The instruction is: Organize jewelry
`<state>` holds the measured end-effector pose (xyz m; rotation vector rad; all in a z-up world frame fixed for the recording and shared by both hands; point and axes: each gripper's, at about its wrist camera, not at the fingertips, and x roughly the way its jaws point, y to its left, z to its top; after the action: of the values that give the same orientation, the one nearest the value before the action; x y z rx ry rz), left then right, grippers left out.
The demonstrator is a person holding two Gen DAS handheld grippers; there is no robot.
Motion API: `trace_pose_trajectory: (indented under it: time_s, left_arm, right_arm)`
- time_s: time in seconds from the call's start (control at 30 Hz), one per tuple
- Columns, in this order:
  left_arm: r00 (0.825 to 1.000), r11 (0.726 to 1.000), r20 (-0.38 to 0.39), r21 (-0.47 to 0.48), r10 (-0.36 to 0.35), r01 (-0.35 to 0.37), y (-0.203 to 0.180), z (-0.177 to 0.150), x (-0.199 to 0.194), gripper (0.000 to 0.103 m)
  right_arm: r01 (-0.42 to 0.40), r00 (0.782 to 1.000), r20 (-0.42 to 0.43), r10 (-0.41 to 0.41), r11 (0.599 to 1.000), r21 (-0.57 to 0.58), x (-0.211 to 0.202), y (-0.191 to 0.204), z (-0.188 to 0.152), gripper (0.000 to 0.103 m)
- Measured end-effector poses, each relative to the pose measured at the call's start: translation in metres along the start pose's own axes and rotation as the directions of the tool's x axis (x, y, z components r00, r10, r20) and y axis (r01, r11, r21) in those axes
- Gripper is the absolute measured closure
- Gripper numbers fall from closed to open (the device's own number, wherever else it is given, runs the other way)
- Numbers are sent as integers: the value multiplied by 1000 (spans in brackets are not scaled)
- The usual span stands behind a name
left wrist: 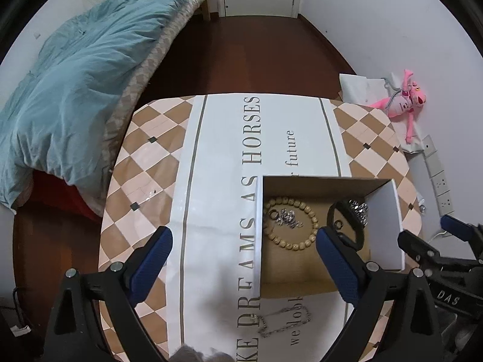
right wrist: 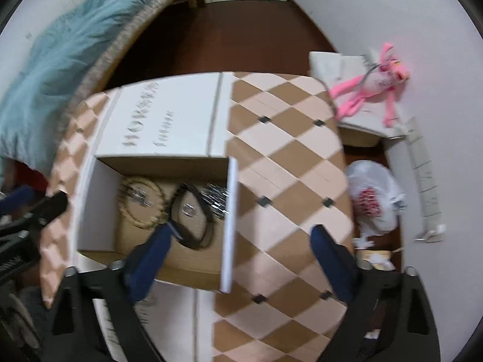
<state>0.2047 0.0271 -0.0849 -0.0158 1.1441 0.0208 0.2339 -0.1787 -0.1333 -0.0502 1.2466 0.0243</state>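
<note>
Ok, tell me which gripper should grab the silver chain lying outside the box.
Left. The silver chain lies on the white runner in front of the box, between the open left gripper's fingers. The right gripper, also open, hangs over the box's right wall and bare table.

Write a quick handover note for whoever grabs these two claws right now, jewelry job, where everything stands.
Left claw: open, empty, hovering above the box's left wall.
Right claw: open, empty, above the box's right wall.
In the cardboard box: wooden bead bracelet, small silver piece inside its loop, black band, sparkly silver piece.
Left to do: silver chain lies on the white runner in front of the box; it probably goes in next.
</note>
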Motion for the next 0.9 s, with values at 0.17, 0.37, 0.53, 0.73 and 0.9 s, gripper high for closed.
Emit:
trace_pose_trajectory:
  time_s: [0.17,0.37,0.53,0.73,0.9]
  left_arm:
    - [1000,1000,16,-2,19,-19,-2,-14,-3,5]
    - [998,1000,48,-6,29,-29,-4,-24,-17,5]
    - [996,1000,90,-5,14,-13,-7,-33,-41,5]
    - [987,1000,158,21,3,-7,-14,-46,-79,5]
    - [978,1000,208,16,15,-19,-16,-56,-111,5]
  right_arm:
    - [42,999,10,-42,999,6,1,0,-18,1]
    - [48,999,24,-48,999,27,-9,-1,-32,1]
    - [63,995,71,-66,997,42,-34,-4,-42,1]
    - [66,985,156,-75,996,62,-77,-8,-56,0]
    - [65,972,221,-81,995,81,-114,-12,-66,0]
